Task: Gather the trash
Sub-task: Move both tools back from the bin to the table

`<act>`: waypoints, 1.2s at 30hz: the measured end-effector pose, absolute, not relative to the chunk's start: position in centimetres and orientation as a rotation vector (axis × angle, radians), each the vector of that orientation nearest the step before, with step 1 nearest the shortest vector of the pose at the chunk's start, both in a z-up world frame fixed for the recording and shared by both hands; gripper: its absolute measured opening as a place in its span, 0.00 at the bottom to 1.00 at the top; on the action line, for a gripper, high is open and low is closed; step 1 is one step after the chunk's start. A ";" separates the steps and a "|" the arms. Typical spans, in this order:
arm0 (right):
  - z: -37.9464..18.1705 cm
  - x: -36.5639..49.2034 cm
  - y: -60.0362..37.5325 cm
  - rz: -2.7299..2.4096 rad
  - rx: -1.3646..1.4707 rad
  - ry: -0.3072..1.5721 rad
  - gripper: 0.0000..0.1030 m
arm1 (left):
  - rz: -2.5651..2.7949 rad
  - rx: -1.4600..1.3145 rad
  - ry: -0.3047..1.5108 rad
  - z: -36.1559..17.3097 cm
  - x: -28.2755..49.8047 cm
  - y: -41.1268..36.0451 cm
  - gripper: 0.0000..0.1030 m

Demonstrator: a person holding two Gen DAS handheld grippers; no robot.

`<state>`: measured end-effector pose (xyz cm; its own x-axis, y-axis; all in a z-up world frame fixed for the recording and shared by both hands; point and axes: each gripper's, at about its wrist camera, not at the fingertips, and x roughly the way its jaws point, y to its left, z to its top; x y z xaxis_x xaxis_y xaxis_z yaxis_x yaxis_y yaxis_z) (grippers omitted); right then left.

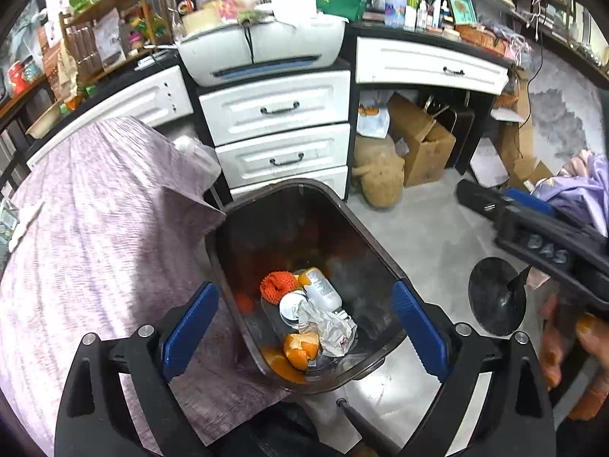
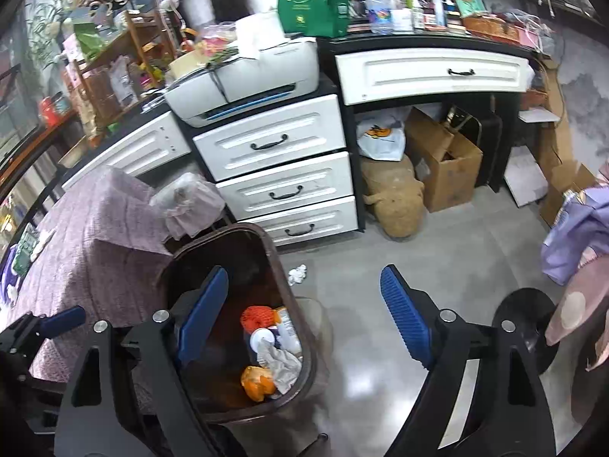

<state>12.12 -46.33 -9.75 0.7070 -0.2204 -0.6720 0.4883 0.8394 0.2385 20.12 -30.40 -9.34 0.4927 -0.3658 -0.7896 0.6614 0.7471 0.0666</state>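
Above the brown bin [image 1: 304,205], left tongs [image 1: 304,327] spread wide, nothing between the pads. Right tongs [image 2: 304,323] also spread, empty, hanging over the bin's right rim and bare floor [image 2: 437,251].

Bin contents: orange foam net [image 1: 278,285], white bottle [image 1: 323,289], round white lid [image 1: 291,306], crumpled paper [image 1: 327,327], orange peel [image 1: 300,348].

Remaining trash seen: one small white paper wad [image 2: 297,275] on the floor, just beside the bin at its 2 o'clock in the right wrist view, in front of the lowest drawer [image 2: 304,224].

Handling judgement: wad is light, soft, crushable, not fragile, not slippery. It will compress under the pads, so pinch across its bulkiest middle, pads straddling it from above. Risk: pads scraping floor, or wad skidding away before closure.
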 end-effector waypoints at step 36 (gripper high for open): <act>-3.3 21.1 -25.4 0.154 0.132 0.691 0.85 | -0.059 0.242 0.723 -1.6 26.4 -2.0 0.94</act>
